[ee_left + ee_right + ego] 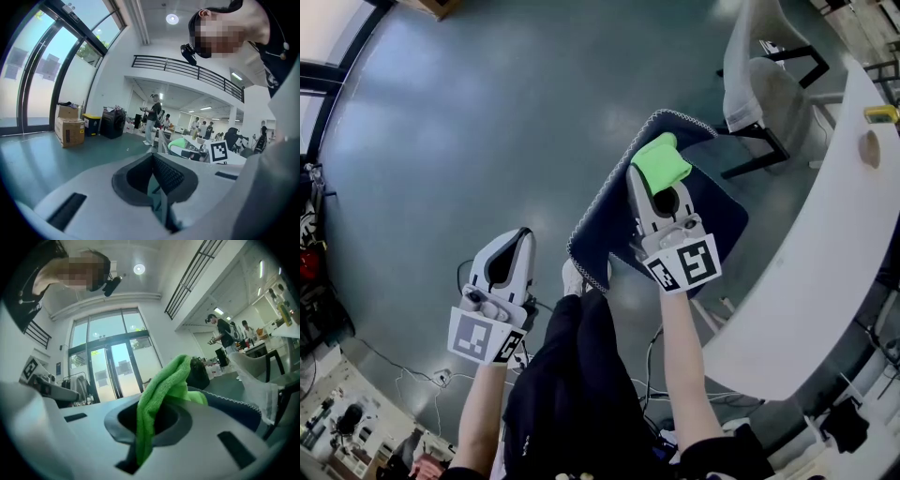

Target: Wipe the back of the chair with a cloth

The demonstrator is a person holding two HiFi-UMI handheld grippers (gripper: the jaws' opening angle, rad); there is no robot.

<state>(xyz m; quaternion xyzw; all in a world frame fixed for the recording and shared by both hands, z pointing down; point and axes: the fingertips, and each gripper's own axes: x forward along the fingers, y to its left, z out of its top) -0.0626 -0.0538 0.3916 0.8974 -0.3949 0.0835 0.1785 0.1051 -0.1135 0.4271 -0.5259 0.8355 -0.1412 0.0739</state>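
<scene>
A dark blue chair point(602, 214) with a pale stitched edge stands right in front of me. Its top edge also shows in the right gripper view point(236, 409). My right gripper point(646, 172) is shut on a bright green cloth point(662, 161), which it holds against the top of the chair back. In the right gripper view the cloth point(161, 389) bulges up out of the shut right gripper point(149, 427). My left gripper point(525, 236) hangs over the floor to the left of the chair, apart from it. Its jaws point(157, 161) are shut with nothing between them.
A white curved table point(825, 225) runs along the right. A white chair point(761, 80) with black legs stands beyond the blue one. Cardboard boxes point(68, 125) and bins stand by the glass doors. Several people stand far back. Cables lie on the grey floor point(487, 103).
</scene>
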